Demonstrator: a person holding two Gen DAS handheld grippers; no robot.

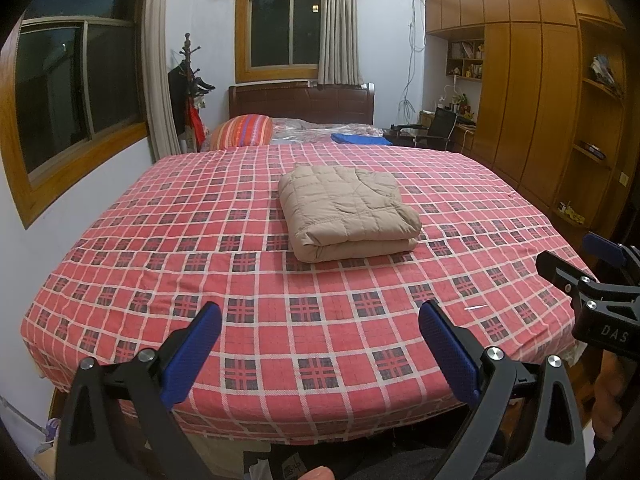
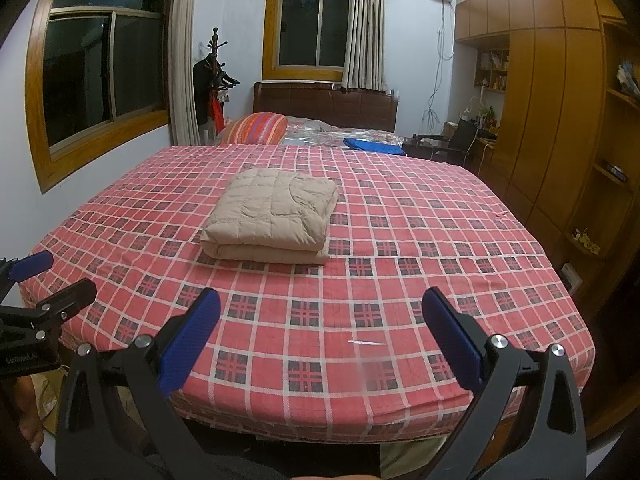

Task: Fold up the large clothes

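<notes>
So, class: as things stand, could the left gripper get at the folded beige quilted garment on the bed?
Probably yes. The left gripper is open and empty, and only bare plaid bedspread lies between it and the folded garment; it would need moving forward.

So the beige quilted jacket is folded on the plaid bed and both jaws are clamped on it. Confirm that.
Not quite. The beige quilted jacket is folded on the plaid bed, but neither gripper holds it: the left gripper and right gripper hang open near the foot of the bed, as both wrist views show.

A home bedroom: a bed (image 1: pixel 240 280) in a checked sheet; headboard (image 1: pixel 301 104); curtained windows (image 1: pixel 280 32); wooden wardrobe (image 1: pixel 520 80); coat stand (image 1: pixel 188 80).
</notes>
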